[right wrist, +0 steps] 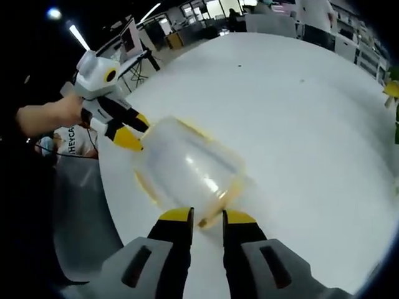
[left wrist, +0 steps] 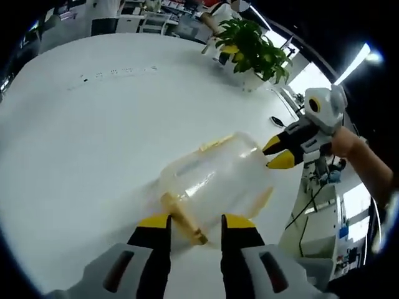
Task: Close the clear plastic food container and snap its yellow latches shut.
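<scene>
The clear plastic food container (left wrist: pixel 215 177) lies on the white table (left wrist: pixel 93 124) with its lid on and yellow latches at its ends. In the left gripper view my left gripper (left wrist: pixel 196 222) is open, and its jaws straddle the near yellow latch (left wrist: pixel 184 223). My right gripper (left wrist: pixel 276 153) comes in from the right, with its yellow tips slightly apart at the container's far end. In the right gripper view the container (right wrist: pixel 187 165) lies just ahead of my right gripper (right wrist: pixel 208 216), whose jaws flank a yellow latch (right wrist: pixel 215 200). My left gripper (right wrist: pixel 134 129) sits at the container's opposite end.
A potted green plant (left wrist: pixel 252 47) stands at the table's far edge. The rounded table edge (right wrist: pixel 115 205) runs close to the container, with floor, cables and desks beyond. A hand (right wrist: pixel 53 115) holds the left gripper, and another hand (left wrist: pixel 349 143) holds the right one.
</scene>
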A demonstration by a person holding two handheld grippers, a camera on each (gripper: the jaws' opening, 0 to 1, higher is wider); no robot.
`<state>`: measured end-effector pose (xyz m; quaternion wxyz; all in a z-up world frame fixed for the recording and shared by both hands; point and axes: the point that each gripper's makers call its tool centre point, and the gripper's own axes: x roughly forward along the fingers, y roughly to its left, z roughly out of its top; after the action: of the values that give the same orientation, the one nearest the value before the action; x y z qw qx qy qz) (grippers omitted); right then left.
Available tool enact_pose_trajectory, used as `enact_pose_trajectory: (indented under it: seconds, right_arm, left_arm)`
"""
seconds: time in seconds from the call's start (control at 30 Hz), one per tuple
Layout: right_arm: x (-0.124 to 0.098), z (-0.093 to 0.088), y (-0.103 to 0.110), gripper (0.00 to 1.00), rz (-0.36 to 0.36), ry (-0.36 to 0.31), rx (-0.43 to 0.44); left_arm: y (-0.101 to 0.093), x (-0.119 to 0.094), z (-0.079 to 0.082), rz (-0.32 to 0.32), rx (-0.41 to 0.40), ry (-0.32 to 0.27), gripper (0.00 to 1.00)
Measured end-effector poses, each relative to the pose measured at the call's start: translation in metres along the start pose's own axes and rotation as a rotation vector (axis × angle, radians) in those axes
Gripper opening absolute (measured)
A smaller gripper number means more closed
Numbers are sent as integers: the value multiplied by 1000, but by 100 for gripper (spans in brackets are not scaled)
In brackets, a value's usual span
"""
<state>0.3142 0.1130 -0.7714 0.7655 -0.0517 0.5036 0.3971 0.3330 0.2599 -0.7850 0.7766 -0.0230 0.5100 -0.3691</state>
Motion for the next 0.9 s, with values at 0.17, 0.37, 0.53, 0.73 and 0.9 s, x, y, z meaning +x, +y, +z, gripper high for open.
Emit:
enact_pose_trajectory:
  seconds: [0.17,0.37,0.53,0.73,0.9]
  right_arm:
    - [0,-1,2,14,17,30,-57]
    - [2,-3,2,11,93,57,-54]
    - [6,-1,3,11,132,123,-45]
    - [4,-1,4,14,65,73,-10]
    - [3,-2,3,14,47,13,29]
  left_arm:
    - [-3,-4,0,14,42,-23,20]
    - [-2,-1,4,-3,36,-20,19]
    - [0,0,6,-16,57,-1,20]
    - [1,1,4,-28,8,-32,21]
    - [-1,2,5,-16,3,-53,22]
